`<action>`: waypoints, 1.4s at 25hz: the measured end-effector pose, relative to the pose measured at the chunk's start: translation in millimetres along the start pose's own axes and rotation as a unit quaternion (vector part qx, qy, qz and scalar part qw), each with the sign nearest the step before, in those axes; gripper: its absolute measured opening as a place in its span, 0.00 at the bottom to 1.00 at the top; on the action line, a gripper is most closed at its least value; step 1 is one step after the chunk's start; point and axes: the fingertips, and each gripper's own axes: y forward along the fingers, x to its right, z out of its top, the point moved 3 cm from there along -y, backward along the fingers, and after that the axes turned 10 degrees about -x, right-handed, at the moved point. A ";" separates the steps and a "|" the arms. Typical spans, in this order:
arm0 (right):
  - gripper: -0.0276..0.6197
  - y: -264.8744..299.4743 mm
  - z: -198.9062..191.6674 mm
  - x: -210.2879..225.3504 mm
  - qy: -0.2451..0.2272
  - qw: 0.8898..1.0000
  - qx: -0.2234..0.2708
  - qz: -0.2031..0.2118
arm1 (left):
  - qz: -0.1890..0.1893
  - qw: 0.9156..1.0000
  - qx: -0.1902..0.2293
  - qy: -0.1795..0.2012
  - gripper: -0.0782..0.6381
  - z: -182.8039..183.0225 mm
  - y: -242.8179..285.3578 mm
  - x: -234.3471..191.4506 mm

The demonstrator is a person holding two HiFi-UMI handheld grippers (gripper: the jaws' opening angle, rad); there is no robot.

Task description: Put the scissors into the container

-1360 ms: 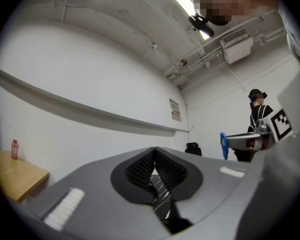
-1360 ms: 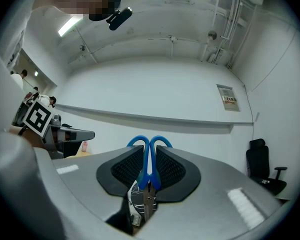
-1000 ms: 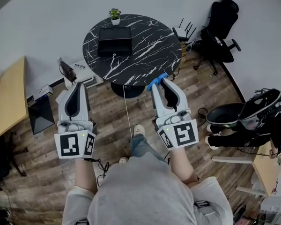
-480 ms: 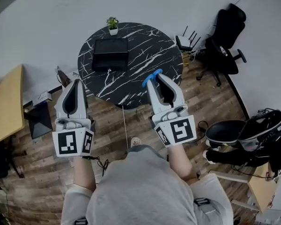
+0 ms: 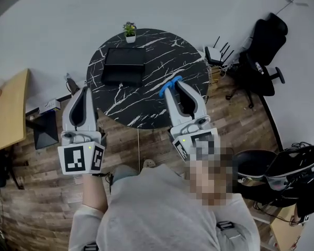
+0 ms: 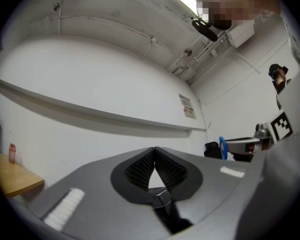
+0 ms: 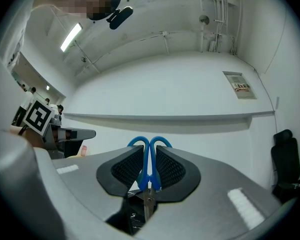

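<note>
"The round marble table (image 5: 170, 54) stood on a wood floor (image 5: 36, 182). What was on it?"
"A black container (image 5: 124, 67), near a small potted plant (image 5: 129, 30)."
"And the scissors (image 7: 149, 159)?"
"Clamped in the right gripper (image 5: 172, 84), blue handles past the tips, over the table's near part. The left gripper (image 5: 83, 90) had its jaws together, empty."

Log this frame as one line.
right tool: shut on blue-handled metal scissors; left tool: shut, empty; black rectangular container: on round black marble table
</note>
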 end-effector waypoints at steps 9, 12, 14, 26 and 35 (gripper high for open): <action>0.16 20.0 -12.2 15.1 0.016 1.000 -0.004 0.010 | 0.009 1.000 -0.015 0.005 0.19 -8.5 20.4 0.1; 0.16 31.7 -13.1 18.3 0.013 1.000 -0.005 0.005 | 0.007 1.000 -0.015 0.000 0.19 -11.4 32.3 -7.4; 0.16 41.0 -14.1 19.4 0.012 1.000 -0.007 0.002 | 0.004 1.000 -0.015 -0.002 0.19 -13.0 41.5 -13.7; 0.16 124.8 -16.5 17.3 0.014 0.999 -0.010 -0.027 | -0.028 1.000 -0.011 -0.004 0.19 -14.0 113.1 -74.4; 0.16 184.4 -30.3 13.7 0.014 0.998 -0.027 -0.058 | -0.068 0.997 -0.019 -0.007 0.19 -26.2 171.2 -116.4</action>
